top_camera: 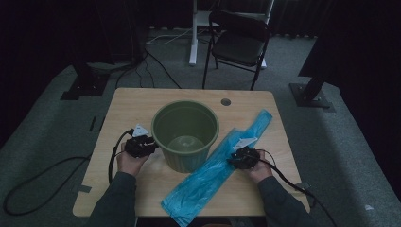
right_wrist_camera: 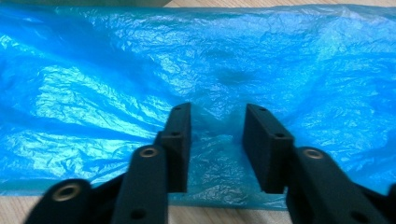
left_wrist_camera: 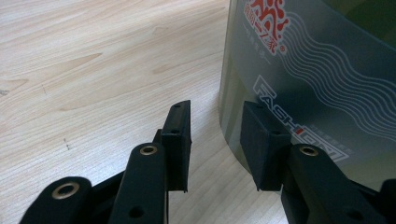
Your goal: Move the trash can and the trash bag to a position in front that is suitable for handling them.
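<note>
A green plastic bin (top_camera: 185, 135) stands upright in the middle of the wooden table (top_camera: 132, 101). Its printed wall (left_wrist_camera: 317, 79) rises just past my left gripper (left_wrist_camera: 215, 140), which is open beside the bin's base with nothing between its jaws. In the high view my left gripper (top_camera: 146, 144) sits at the bin's left side. A long blue plastic bag (top_camera: 215, 170) lies flat and diagonal to the bin's right. My right gripper (top_camera: 240, 158) rests over the bag's edge. Its jaws stand open on the crinkled blue film (right_wrist_camera: 116, 79), with my right gripper (right_wrist_camera: 217, 140) straddling a raised fold.
A round cable hole (top_camera: 225, 101) sits near the table's far edge. A black folding chair (top_camera: 239, 42) and a white desk leg (top_camera: 193, 33) stand behind the table. Black stand bases (top_camera: 312, 94) and cables lie on the grey carpet at both sides.
</note>
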